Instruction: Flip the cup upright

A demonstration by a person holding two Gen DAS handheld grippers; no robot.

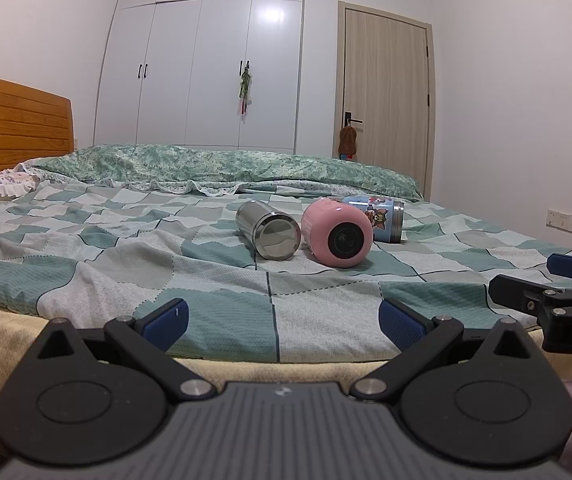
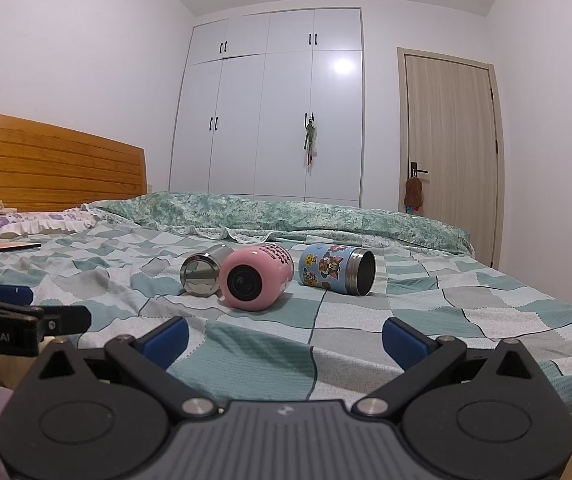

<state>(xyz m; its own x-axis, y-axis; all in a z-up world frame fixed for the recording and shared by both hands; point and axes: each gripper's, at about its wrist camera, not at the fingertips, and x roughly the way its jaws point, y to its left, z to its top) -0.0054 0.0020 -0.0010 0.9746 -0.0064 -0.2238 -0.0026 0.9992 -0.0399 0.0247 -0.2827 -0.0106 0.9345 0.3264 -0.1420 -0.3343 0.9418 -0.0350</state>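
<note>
Three cups (image 2: 257, 278) on their sides on the bed (image 2: 366, 320), well ahead of both grippers (image 1: 281, 320) (image 2: 284, 338), jaws spread wide and empty for approach.

blue cup (image 1: 378, 216) half hidden behind pink cup (image 1: 336, 232)

Your left gripper (image 1: 281, 326) is held low and level, its blue-padded fingers (image 1: 165, 324) spread wide with nothing between them. Your right gripper (image 2: 286, 338) sits just beside it at about the same height, fingers (image 2: 406, 342) equally wide apart and holding nothing. Both point forward, side by side; each shows at the edge of the other's view.
</note>
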